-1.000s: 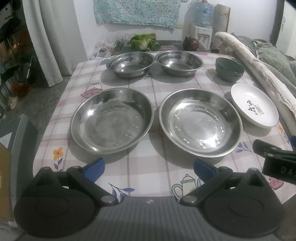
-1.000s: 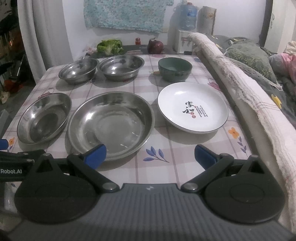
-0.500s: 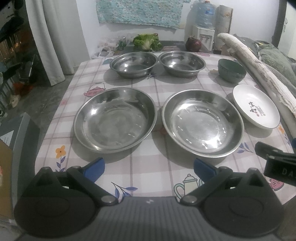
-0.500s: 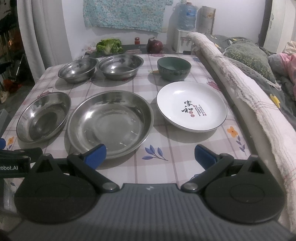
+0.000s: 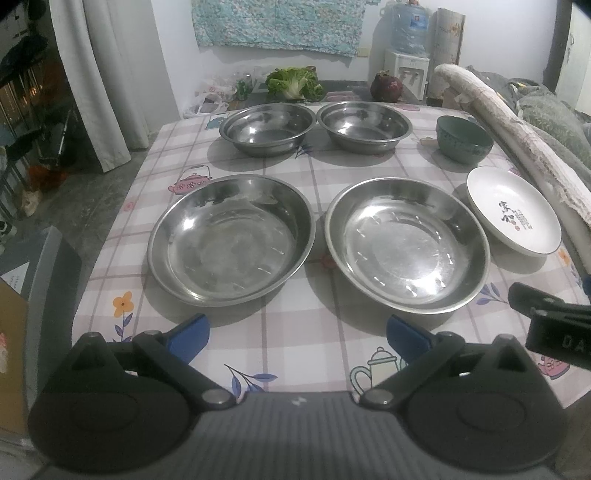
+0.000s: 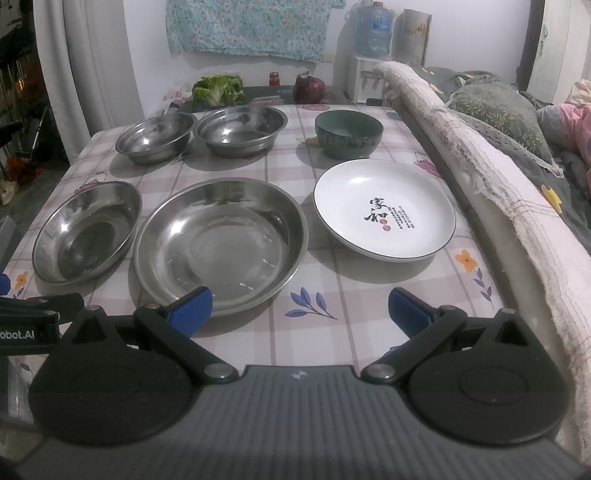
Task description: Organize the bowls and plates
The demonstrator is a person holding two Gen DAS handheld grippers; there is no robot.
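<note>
Your left gripper (image 5: 297, 334) and right gripper (image 6: 299, 308) both hang wide open and empty at the table's (image 5: 314, 166) near edge; two steel plates (image 5: 231, 240) lie side by side nearest, likely laid out ready for stacking

Wall (image 5: 177, 55): white, patterned cloth (image 5: 280, 22) at 12 o'clock
Curtain (image 5: 99, 85): pale, 10 o'clock
Floor (image 5: 85, 199): grey
Dispenser (image 5: 406, 48): 1 o'clock
</note>
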